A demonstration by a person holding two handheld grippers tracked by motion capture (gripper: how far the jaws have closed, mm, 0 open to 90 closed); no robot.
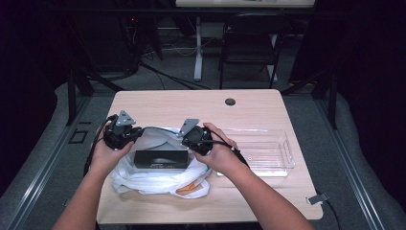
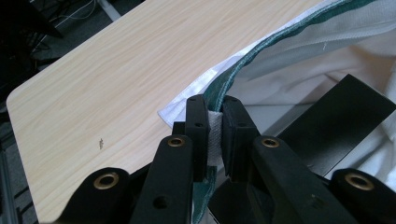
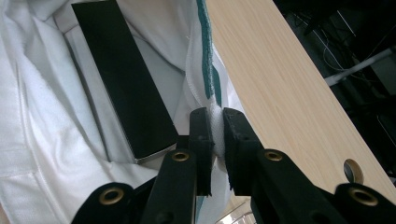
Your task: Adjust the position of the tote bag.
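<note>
A white fabric bag [image 1: 158, 179] with a green-trimmed rim lies on the near half of the table, a long black box [image 1: 160, 159] lying flat inside it. My left gripper [image 1: 125, 139] is at the bag's left rim, and the left gripper view shows it [image 2: 214, 135] shut on the white rim fabric [image 2: 214, 140]. My right gripper [image 1: 189, 140] is at the bag's right rim. In the right gripper view it [image 3: 215, 135] pinches the white and green edge [image 3: 205, 79], with the black box [image 3: 121, 79] just to the left of the jaws.
A clear plastic tray [image 1: 261, 152] sits on the table to the right of the bag. The wooden table [image 1: 191, 105] has a round cable hole [image 1: 230, 101] near its far edge. A chair [image 1: 249, 43] and table legs stand beyond.
</note>
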